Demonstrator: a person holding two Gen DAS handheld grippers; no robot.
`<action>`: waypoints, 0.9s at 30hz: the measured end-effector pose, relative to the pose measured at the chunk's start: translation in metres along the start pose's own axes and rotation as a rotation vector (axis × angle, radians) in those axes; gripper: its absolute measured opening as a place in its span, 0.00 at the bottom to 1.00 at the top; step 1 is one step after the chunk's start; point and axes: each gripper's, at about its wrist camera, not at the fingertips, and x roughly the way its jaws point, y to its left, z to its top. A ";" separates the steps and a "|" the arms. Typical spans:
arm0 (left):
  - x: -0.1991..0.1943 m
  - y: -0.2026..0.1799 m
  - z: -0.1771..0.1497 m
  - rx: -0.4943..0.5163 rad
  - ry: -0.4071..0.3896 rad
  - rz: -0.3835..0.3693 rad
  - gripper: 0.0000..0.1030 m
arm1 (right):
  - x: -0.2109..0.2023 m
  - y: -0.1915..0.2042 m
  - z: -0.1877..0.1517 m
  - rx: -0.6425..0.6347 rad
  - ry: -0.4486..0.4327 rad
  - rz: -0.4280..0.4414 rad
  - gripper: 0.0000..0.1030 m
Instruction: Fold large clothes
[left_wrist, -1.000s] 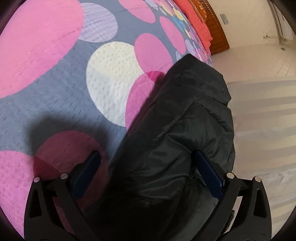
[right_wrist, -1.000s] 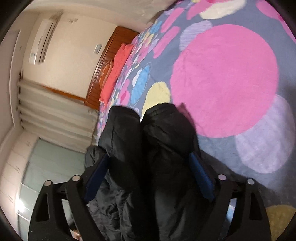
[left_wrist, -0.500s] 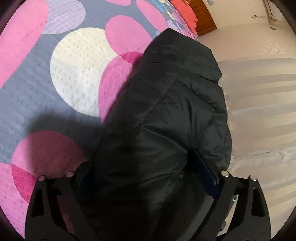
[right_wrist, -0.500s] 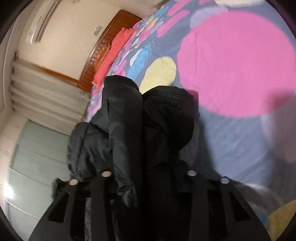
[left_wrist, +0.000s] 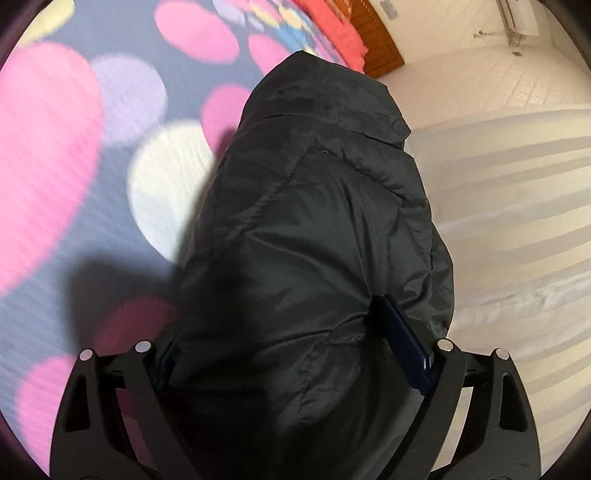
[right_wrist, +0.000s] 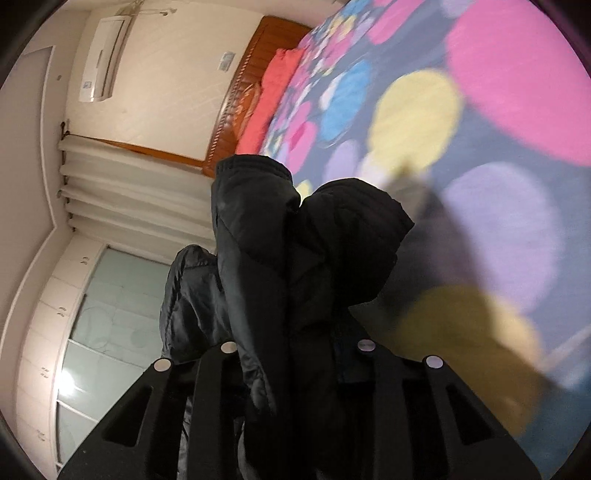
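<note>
Gripping black puffer jacket (right_wrist: 295, 266) in clenched right claw (right_wrist: 295, 354); left claw (left_wrist: 295, 347) wide around its bulk, grip unclear; keep taut.

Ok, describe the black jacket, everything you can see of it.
The black jacket is a puffy, quilted, slightly shiny garment with stitched seams, bunched up above the spotted bedspread. The right gripper has just closed on its folds; a thick bundle fills the wide left gripper, whose blue pad touches it.
</note>
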 end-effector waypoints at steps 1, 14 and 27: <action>-0.007 0.001 0.006 0.001 -0.014 0.005 0.88 | 0.010 0.005 -0.001 -0.001 0.010 0.011 0.26; -0.040 0.057 0.068 -0.102 -0.104 0.087 0.88 | 0.097 0.031 -0.005 -0.012 0.097 0.014 0.24; -0.036 0.077 0.077 -0.123 -0.091 0.126 0.88 | 0.100 0.020 -0.016 0.036 0.094 -0.014 0.24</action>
